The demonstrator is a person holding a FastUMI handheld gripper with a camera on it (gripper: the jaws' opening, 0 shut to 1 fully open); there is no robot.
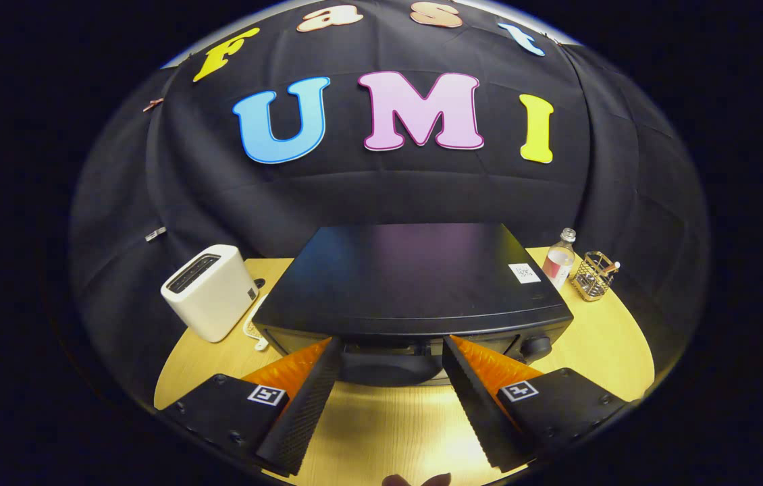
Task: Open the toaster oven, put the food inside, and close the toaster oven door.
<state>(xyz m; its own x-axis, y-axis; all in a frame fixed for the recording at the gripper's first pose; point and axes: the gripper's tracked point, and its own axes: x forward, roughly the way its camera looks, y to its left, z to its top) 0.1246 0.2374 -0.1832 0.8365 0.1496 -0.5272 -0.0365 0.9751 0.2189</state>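
Gripper view: the gripper (391,347) hangs released in front of the toaster oven (415,283), its fingers spread wide and gripping nothing.

The black toaster oven stands on the wooden counter (611,344) just ahead of the fingertips, its top edge and front between them, a knob (535,346) near the right finger. A white toaster (209,291) stands just left of the oven. To its right stand a small bottle (560,262) and a wire basket (594,275), side by side.
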